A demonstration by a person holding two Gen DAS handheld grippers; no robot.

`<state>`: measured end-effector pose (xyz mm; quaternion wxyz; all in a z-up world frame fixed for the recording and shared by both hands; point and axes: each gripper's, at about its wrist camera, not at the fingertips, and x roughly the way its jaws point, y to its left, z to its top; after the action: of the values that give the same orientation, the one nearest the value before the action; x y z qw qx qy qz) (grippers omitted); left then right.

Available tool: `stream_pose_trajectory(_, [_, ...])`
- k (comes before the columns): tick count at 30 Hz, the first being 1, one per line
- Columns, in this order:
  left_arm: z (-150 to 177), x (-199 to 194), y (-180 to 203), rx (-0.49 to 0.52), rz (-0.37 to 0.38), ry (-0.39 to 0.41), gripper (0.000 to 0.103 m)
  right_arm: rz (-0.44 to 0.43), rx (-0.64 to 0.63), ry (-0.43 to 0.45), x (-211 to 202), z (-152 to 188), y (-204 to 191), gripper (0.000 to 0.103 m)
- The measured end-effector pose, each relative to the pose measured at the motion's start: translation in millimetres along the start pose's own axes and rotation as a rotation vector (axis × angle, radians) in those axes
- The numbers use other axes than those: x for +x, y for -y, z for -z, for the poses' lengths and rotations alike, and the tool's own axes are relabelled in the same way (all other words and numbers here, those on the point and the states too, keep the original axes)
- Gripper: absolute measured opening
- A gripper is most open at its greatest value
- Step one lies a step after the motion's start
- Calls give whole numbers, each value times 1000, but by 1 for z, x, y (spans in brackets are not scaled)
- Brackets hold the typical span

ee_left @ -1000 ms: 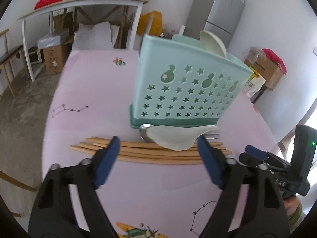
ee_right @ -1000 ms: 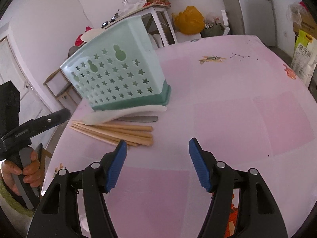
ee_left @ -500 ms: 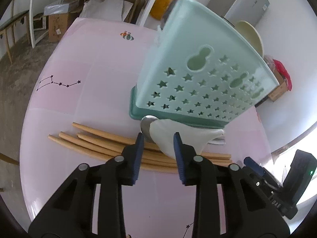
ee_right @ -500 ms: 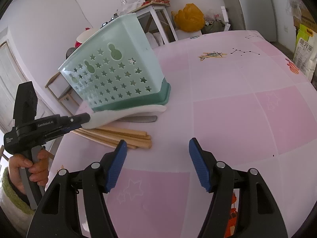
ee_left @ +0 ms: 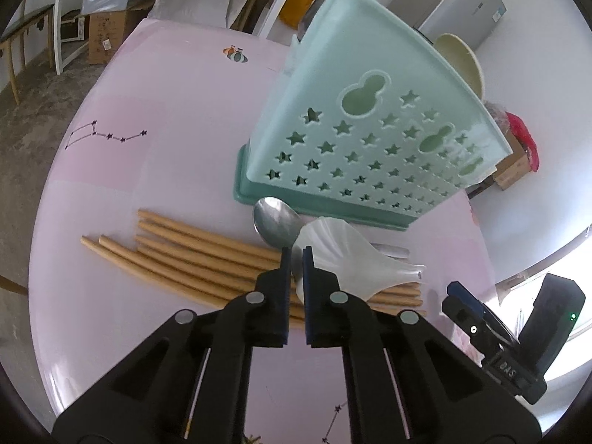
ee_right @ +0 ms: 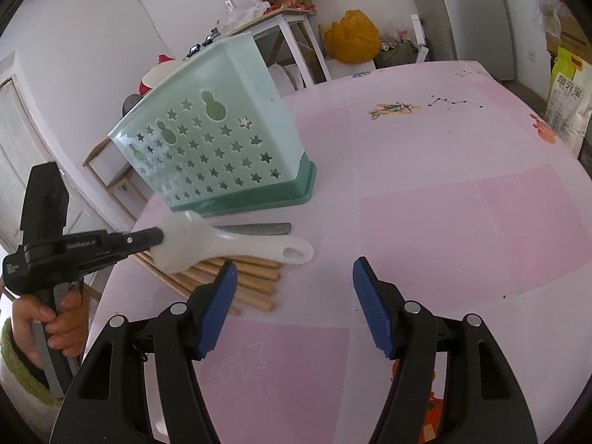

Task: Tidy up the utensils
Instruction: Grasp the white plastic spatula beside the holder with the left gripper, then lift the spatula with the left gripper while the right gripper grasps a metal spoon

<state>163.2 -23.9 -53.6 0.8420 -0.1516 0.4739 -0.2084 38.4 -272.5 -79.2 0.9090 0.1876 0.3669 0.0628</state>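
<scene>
Left wrist showed left claw [ee_left: 294, 255] just closed on glossy white plastic rice paddle [ee_left: 333, 251] rim, steel spoon [ee_left: 275, 222] bowl, right wrist alone showed right claw [ee_right: 292, 281] wide, empty, round wooden chopsticks [ee_right: 255, 281] on pink bench [ee_right: 444, 222].

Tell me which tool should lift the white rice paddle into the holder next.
Left. The left tool has just closed on the white rice paddle beside the green holder; the right tool is open and empty, hovering apart.

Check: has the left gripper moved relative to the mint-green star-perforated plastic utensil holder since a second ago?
Yes. The left gripper has come forward toward the mint-green star-perforated plastic utensil holder, its jaws just closing on the white plastic rice paddle lying before it.
</scene>
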Motion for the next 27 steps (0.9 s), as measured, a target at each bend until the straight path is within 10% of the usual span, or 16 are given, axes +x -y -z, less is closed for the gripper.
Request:
stream_pose_trajectory(12, [9, -58, -9, -39, 97, 155, 0, 43, -20, 68, -26, -8, -2, 63])
stream_pose_trajectory(27, [10, -162, -58, -90, 6, 398, 0, -50, -219, 54, -7, -29, -80, 57])
